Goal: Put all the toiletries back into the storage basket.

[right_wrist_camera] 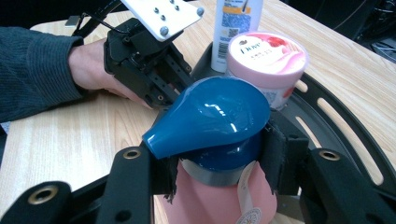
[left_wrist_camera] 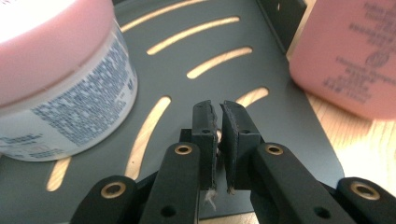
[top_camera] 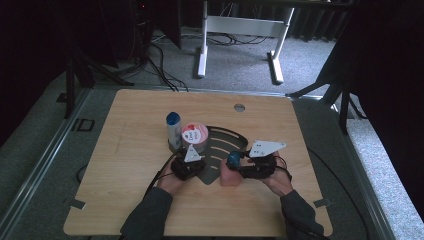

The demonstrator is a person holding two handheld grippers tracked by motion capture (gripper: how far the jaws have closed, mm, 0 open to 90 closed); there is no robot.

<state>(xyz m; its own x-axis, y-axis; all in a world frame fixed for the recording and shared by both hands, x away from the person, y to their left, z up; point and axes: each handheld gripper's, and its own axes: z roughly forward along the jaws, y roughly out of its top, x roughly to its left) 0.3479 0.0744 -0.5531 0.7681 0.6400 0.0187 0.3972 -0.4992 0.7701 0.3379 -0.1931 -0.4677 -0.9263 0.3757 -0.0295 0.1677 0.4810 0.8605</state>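
A pink bottle (top_camera: pixel 230 176) with a blue pump cap (right_wrist_camera: pixel 210 121) stands at the front right edge of a dark slotted tray (top_camera: pixel 227 137). My right gripper (right_wrist_camera: pixel 219 158) is shut on its neck just under the cap, coming in from the right (top_camera: pixel 240 165). My left gripper (left_wrist_camera: pixel 218 116) hovers low over the tray (left_wrist_camera: pixel 280 102), its jaws nearly together with only a thin slit and nothing in it. The pink bottle (left_wrist_camera: pixel 345 51) stands to its right. A pink-lidded jar (top_camera: pixel 194 134) and a white bottle with a blue cap (top_camera: pixel 173 131) stand on the tray's left part.
The tray lies mid-table on a pale wooden tabletop (top_camera: pixel 130 150) with bare wood to its left, right and front. A round grommet (top_camera: pixel 239 107) sits near the far edge. A white desk frame (top_camera: pixel 240 40) and cables lie on the floor beyond.
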